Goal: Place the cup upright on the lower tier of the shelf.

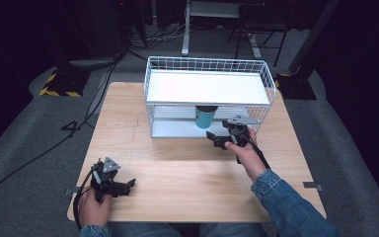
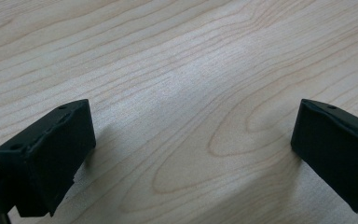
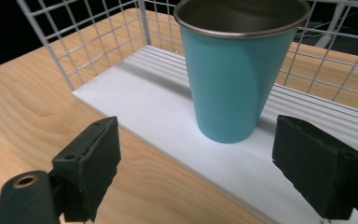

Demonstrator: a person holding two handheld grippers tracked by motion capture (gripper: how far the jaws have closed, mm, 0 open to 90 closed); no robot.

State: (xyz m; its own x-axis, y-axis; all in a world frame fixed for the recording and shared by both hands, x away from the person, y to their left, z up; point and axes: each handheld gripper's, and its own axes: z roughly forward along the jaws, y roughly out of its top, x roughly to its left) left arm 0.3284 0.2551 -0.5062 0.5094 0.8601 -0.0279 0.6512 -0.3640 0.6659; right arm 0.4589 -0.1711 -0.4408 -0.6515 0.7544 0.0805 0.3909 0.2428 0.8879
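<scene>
Upper shelf of the white wire rack [image 1: 209, 88] hides most of the teal cup [image 1: 205, 117] in the high view; its rim is cut off at top in the right gripper view. Cup [image 3: 233, 70] stands upright and empty on the rack's lower shelf [image 3: 158, 107], just ahead of & between the right gripper [image 3: 196, 175] jaws, which are spread wide, touching nothing. Left gripper [image 2: 191, 154] sits low over bare tabletop [image 2: 177, 70] w/ jaws wide, nothing between them.
</scene>
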